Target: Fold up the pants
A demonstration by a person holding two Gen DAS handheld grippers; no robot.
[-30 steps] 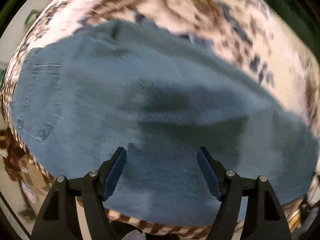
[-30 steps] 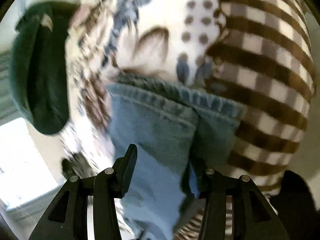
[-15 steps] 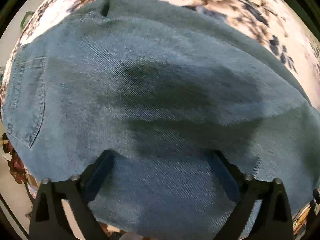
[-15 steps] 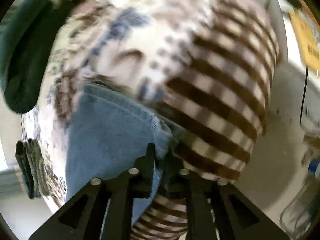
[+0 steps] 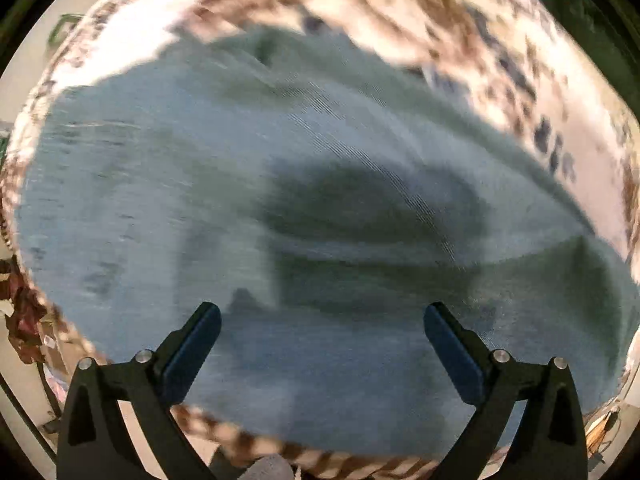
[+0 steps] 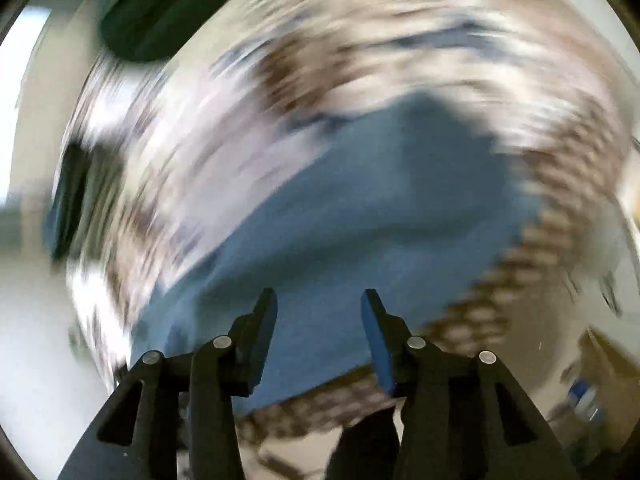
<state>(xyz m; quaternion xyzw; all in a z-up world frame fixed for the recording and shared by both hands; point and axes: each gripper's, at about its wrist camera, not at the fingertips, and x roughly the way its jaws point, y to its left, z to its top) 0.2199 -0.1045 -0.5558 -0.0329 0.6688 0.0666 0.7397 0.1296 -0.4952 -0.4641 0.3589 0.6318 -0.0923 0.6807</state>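
**While both tongs hang free, the jeans lie flat on the bedspread**

With nothing between either pair of jaws, the fold looks partway done, not finished. Left tongs (image 5: 322,322) point down over the pants (image 5: 280,208), jaws spread as wide as they go, empty. Right tongs (image 6: 318,308) are half apart and opening, also empty; denim shows behind the gap, not in it.

Pants: blue denim, spread over the middle of the bed, filling most of the left view. One layer appears to lie over another, with an edge running across the right side of the cloth. Judged from that, at least one fold is made. What is left: probably one more fold to bring it to a compact bundle, then a smoothing. Cannot tell which end is waistband; blur is heavy in both views.

Surface: a bedspread (image 5: 460,40), pale with brown and blue flower pattern, soft, with a brown-and-white striped border (image 6: 532,248) at the near edge. A dark green cushion (image 6: 168,20) sits at the far corner.

Room: pale floor beyond the bed edge, bright light at the left of the right view, clutter at lower right too smeared to name
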